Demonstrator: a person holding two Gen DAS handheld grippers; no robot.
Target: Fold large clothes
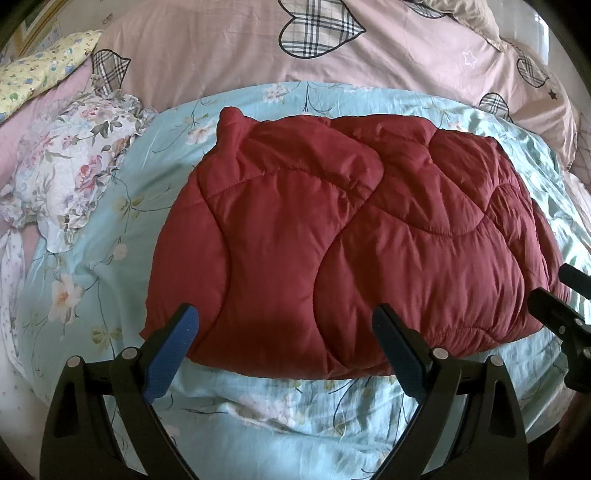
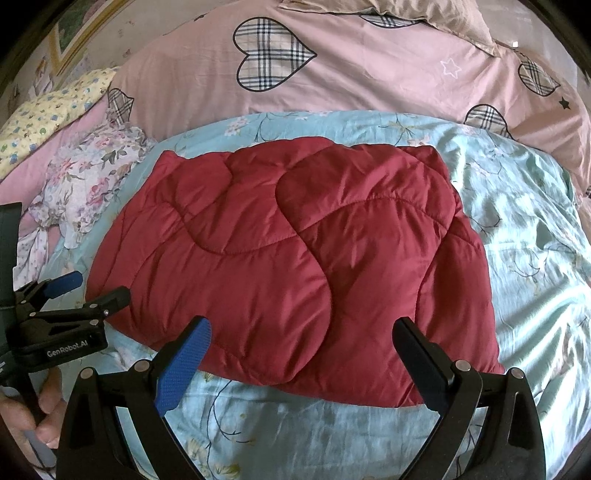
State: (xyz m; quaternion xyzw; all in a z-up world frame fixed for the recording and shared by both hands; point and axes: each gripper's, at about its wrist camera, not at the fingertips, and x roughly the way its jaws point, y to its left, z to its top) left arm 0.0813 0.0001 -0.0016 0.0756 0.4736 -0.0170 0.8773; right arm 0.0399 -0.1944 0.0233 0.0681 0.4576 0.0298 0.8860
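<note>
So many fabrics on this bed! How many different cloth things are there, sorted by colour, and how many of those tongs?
Red quilted garment: 1
Light blue floral sheet: 1
Pink cover with plaid hearts: 1
White floral ruffled cloth: 1
Yellow patterned pillow: 1
Tongs, both open, holding nothing: 2, left and right
Total: 7

A pale blue floral bedsheet (image 1: 122, 236) covers the bed. At twelve o'clock lies a pink duvet (image 1: 221, 48) printed with plaid hearts. Towards ten o'clock sits a crumpled white floral cloth (image 1: 70, 173), and beyond it a yellow patterned pillow (image 1: 44, 74). A framed picture (image 2: 79, 31) hangs at eleven o'clock.
</note>
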